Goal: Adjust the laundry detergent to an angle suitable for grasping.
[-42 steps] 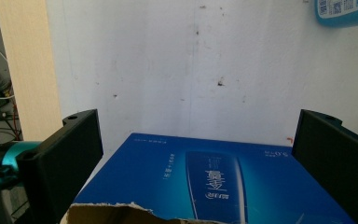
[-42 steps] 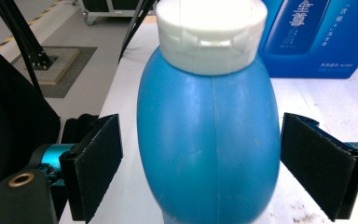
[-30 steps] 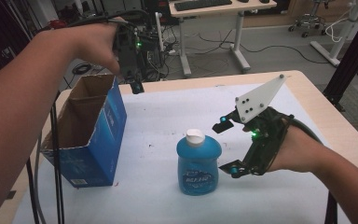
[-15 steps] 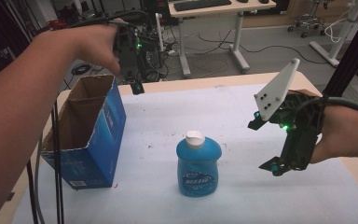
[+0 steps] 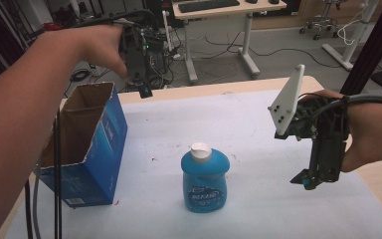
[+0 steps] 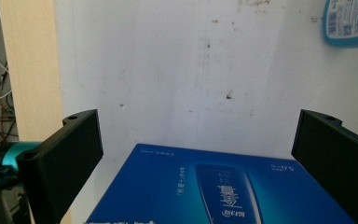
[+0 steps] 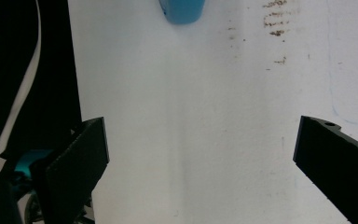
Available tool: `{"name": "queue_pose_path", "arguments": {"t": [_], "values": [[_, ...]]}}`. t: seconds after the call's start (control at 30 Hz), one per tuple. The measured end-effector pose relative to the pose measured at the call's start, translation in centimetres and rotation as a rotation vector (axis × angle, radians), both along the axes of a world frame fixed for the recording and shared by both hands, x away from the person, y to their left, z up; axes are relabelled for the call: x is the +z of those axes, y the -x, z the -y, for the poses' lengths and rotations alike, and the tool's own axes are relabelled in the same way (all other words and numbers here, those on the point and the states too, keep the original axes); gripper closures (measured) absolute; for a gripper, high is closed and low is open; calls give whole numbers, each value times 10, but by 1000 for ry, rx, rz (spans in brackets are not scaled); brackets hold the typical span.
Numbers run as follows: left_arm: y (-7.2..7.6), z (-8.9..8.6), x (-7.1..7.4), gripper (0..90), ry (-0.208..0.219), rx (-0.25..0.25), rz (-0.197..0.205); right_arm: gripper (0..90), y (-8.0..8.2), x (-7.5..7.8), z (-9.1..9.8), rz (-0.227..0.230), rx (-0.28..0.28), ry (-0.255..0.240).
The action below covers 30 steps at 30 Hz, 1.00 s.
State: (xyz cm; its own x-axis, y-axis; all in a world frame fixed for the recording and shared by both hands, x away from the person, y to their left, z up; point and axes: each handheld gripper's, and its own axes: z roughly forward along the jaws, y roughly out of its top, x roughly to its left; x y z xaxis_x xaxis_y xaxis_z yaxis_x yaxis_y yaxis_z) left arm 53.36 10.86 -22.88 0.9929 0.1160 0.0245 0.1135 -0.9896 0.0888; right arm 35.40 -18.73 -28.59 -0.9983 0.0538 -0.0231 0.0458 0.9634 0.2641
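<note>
**Table contents, near to far**

Blue plastic detergent bottle with white cap [image 5: 204,178]: upright, table centre front. Right gripper [image 5: 306,181]: jaws spread, empty, well right of bottle. Open blue cardboard box [image 5: 87,144]: left. Left gripper [image 5: 142,89]: jaws spread, empty, above box's far corner.

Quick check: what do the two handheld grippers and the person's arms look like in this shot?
Both grippers are black framed. The left gripper has a small green light and black cables trailing down past the box. The right gripper has teal accents near its tip, a pale three-cornered plate with dark dots on top, and a black cable running back over the hand. In each gripper view the jaws are flat black blocks. Both forearms are bare, no sleeves visible.
</note>
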Motion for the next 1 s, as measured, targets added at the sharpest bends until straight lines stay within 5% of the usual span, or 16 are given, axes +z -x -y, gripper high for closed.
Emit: {"name": "queue_pose_path", "arguments": {"t": [0.17,1.0], "values": [[-2,4,-9,17,-40,1,-10,24,1,-6,-1,-7,7,2],[1,4,-5,17,-32,7,-8,24,5,3,6,-5,-5,7]]}}
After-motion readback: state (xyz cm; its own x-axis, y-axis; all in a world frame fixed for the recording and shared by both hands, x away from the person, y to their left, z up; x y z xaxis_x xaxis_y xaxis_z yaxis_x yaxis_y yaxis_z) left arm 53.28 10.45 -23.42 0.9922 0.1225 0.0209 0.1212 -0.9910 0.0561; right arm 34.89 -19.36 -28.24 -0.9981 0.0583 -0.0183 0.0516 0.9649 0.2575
